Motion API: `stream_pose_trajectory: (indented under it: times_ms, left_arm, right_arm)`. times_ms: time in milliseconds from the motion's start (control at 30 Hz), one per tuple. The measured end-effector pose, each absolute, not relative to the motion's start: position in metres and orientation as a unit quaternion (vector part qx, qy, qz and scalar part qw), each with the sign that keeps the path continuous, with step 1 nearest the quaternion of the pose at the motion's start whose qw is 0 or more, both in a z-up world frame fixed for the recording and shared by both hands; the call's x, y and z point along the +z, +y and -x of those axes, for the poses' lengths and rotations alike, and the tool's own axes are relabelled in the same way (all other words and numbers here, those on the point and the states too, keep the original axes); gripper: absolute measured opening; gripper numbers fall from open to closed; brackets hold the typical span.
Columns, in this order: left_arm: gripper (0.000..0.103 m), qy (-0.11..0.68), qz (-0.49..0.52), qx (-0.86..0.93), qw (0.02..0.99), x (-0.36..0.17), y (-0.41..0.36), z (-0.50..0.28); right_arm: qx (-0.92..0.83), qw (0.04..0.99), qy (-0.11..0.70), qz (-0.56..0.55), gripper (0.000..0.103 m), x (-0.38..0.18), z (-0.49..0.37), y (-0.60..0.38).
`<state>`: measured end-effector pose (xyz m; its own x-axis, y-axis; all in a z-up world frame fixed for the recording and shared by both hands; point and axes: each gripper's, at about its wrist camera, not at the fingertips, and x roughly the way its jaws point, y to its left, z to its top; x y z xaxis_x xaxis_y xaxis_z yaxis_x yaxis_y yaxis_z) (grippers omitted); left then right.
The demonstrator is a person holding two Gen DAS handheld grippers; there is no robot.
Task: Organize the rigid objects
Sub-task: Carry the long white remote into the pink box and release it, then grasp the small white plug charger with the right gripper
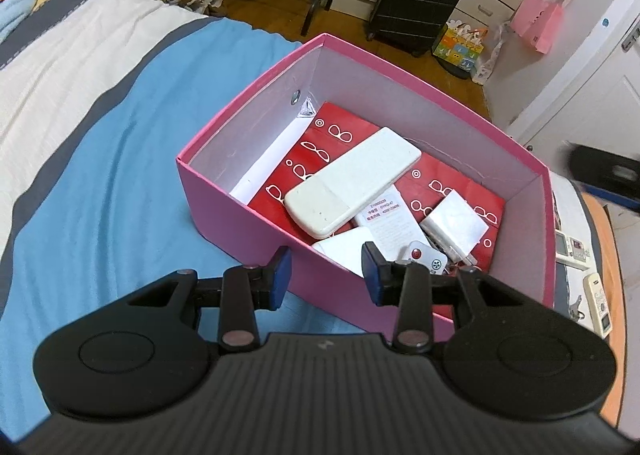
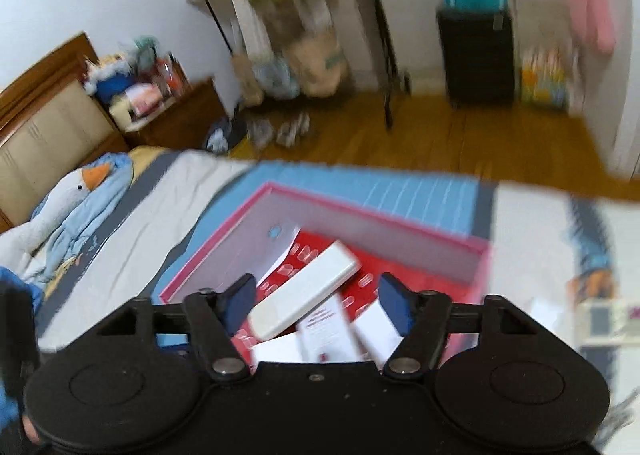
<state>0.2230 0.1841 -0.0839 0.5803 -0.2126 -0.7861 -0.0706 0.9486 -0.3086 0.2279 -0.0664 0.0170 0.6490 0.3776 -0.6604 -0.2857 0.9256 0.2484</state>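
A pink box (image 1: 240,211) stands on the bed. Inside it lie a long white remote (image 1: 352,181), a red glasses-print case (image 1: 340,135), a small white box (image 1: 456,225), a small remote with a red button (image 1: 424,259) and white papers. My left gripper (image 1: 326,275) is open and empty, straddling the box's near wall. In the blurred right wrist view, my right gripper (image 2: 320,305) is open and empty above the same box (image 2: 224,239), with the white remote (image 2: 308,291) between its fingers' line of sight.
The bed has a blue, white and grey striped cover (image 1: 100,175). Two more remotes (image 1: 596,307) lie on the bed right of the box. A black suitcase (image 1: 416,3) and bags stand on the wood floor. A plush goose (image 2: 76,195) lies near the headboard.
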Motion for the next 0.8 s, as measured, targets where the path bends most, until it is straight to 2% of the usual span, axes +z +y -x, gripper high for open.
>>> stream_pose_trajectory:
  times_ms: [33, 133, 300, 533, 800]
  left_arm:
    - [0.037, 0.455, 0.15, -0.04, 0.877, -0.083, 0.183, -0.222]
    - [0.037, 0.452, 0.128, -0.042, 0.882, -0.079, 0.174, -0.218]
    - [0.037, 0.447, 0.097, -0.033, 0.889, -0.074, 0.164, -0.216]
    - [0.037, 0.443, 0.074, -0.028, 0.893, -0.071, 0.158, -0.215]
    - [0.038, 0.448, 0.041, -0.022, 0.893, -0.068, 0.15, -0.217]
  right_arm:
    - [0.172, 0.914, 0.363, -0.051, 0.081, 0.022, -0.22, -0.074]
    - [0.143, 0.931, 0.335, -0.026, 0.083, 0.026, -0.201, -0.101]
    - [0.115, 0.93, 0.349, -0.01, 0.092, 0.016, -0.192, -0.159]
    - [0.084, 0.916, 0.393, 0.012, 0.089, -0.041, -0.206, -0.216]
    - [0.064, 0.898, 0.433, -0.031, 0.083, -0.084, -0.23, -0.233]
